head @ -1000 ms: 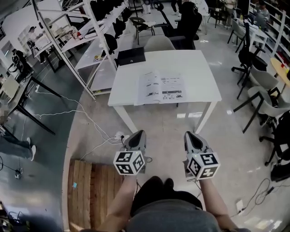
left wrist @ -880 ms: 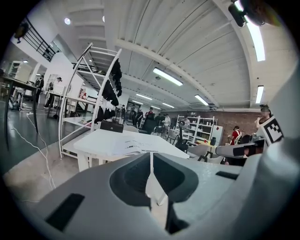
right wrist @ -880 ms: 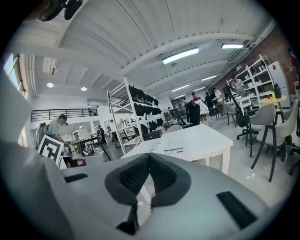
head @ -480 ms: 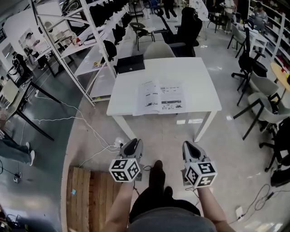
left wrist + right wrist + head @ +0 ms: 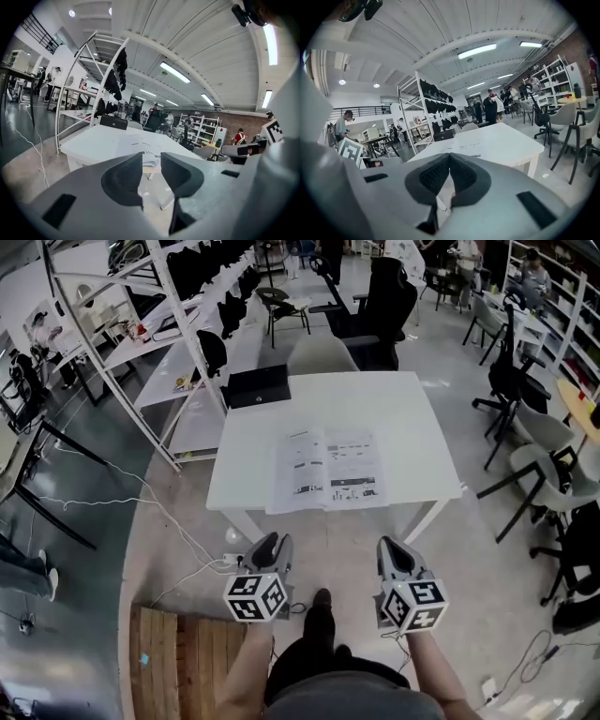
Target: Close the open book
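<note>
The open book [image 5: 326, 470] lies flat, pages up, near the front edge of the white table [image 5: 403, 418]. It also shows in the left gripper view as the book [image 5: 140, 143] and in the right gripper view as the book [image 5: 468, 149], some way ahead on the tabletop. Both grippers hang over the floor short of the table, pointing at it. My left gripper [image 5: 266, 547] is opening its jaws, and the gap between them at the left gripper [image 5: 151, 161] holds nothing. My right gripper [image 5: 392, 551] is shut and empty, its tips meeting in the right gripper view [image 5: 449, 158].
A black flat case [image 5: 255, 385] lies at the table's far left corner, with a grey chair [image 5: 319, 354] behind. A white rack [image 5: 178, 343] stands left, office chairs [image 5: 553, 465] right. A wooden pallet [image 5: 187, 662] and a power strip [image 5: 232, 562] with cable lie on the floor near my left.
Both grippers and I have moved forward toward the table, which now sits closer in view. The left gripper's jaws have parted; the right stays shut.
</note>
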A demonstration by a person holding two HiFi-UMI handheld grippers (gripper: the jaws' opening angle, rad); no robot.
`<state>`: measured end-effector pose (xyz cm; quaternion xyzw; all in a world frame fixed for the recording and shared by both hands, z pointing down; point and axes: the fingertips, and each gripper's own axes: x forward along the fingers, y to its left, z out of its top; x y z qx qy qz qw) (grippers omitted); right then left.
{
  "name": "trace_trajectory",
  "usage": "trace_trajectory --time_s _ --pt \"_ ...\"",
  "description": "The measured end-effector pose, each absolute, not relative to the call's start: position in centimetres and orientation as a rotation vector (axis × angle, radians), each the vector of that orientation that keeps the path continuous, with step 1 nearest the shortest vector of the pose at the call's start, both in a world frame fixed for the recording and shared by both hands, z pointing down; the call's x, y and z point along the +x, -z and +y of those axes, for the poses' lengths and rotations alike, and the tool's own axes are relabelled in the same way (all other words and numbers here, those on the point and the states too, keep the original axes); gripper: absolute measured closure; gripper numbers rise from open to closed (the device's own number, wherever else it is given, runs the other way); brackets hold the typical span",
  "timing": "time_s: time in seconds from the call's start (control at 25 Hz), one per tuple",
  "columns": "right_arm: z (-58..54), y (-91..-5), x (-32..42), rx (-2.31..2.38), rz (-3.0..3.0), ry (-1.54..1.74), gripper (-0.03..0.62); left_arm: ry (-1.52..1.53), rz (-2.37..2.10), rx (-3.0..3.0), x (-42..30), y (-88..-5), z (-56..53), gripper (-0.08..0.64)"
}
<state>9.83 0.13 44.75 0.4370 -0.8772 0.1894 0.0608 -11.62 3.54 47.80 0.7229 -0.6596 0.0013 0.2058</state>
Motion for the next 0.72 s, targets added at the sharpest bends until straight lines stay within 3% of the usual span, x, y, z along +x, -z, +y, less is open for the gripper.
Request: trace_trajectory --time_s 0.72 --pt "-13.1 -46.0 3.9 1.415 -2.575 -0.665 0.588 -0.105 -1.726 2.096 -16.7 -49.0 -10.1 0.446"
